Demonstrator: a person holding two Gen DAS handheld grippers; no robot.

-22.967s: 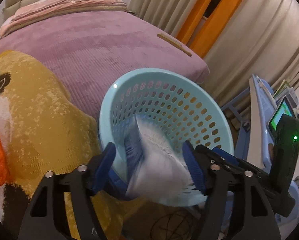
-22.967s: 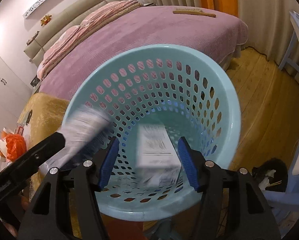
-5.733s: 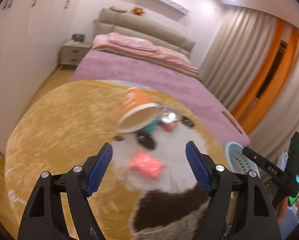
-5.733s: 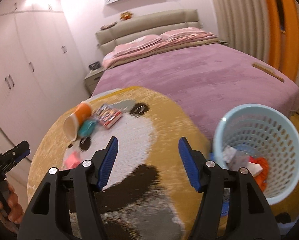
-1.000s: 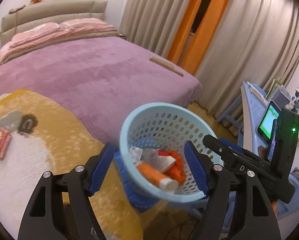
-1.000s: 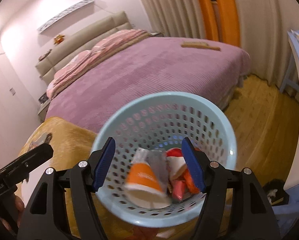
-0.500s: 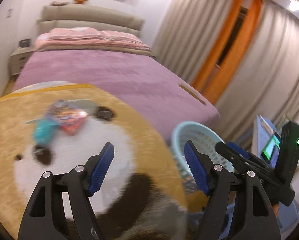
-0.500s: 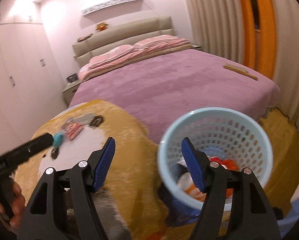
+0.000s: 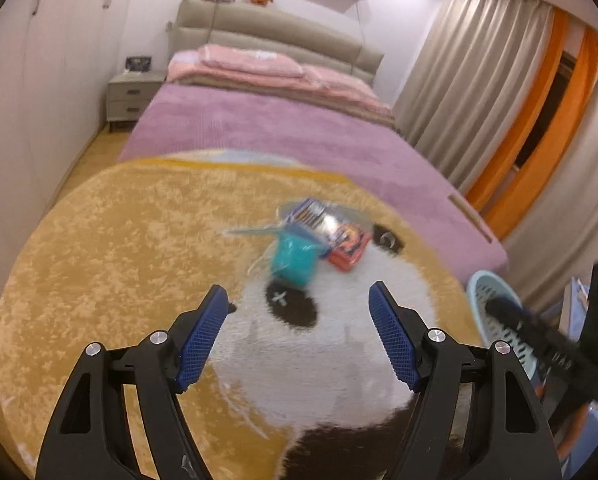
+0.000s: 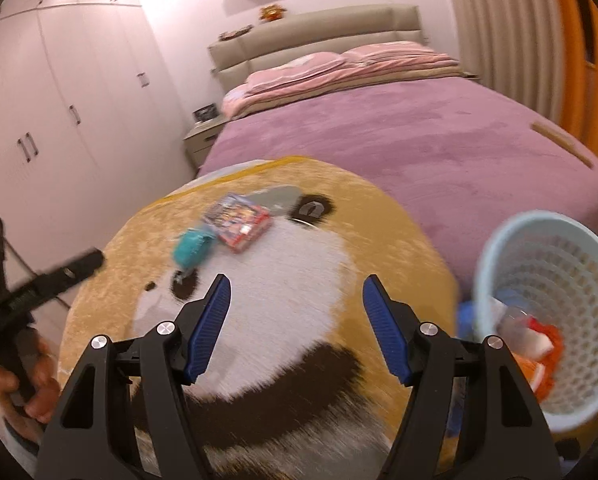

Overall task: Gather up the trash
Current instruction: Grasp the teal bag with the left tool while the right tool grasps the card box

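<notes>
Left wrist view: the left tongs (image 9: pixel 297 326) are opening, nothing between them; the right tongs (image 10: pixel 295 320) gape empty. The teal wrapper (image 9: pixel 293 260) and red packet (image 9: pixel 347 248) lie on the rug (image 9: pixel 119 248); the wrapper should be straddled squarely, then carried to the basket (image 10: pixel 547 280).

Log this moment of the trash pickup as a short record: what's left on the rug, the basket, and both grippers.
left on rug: teal cup on its side; colourful snack packet beside it
rug: round, yellow, animal face
basket: light blue, at the rug's edge by the bed, trash inside
left gripper: jaws opening, nothing between them
right gripper: open, empty
</notes>
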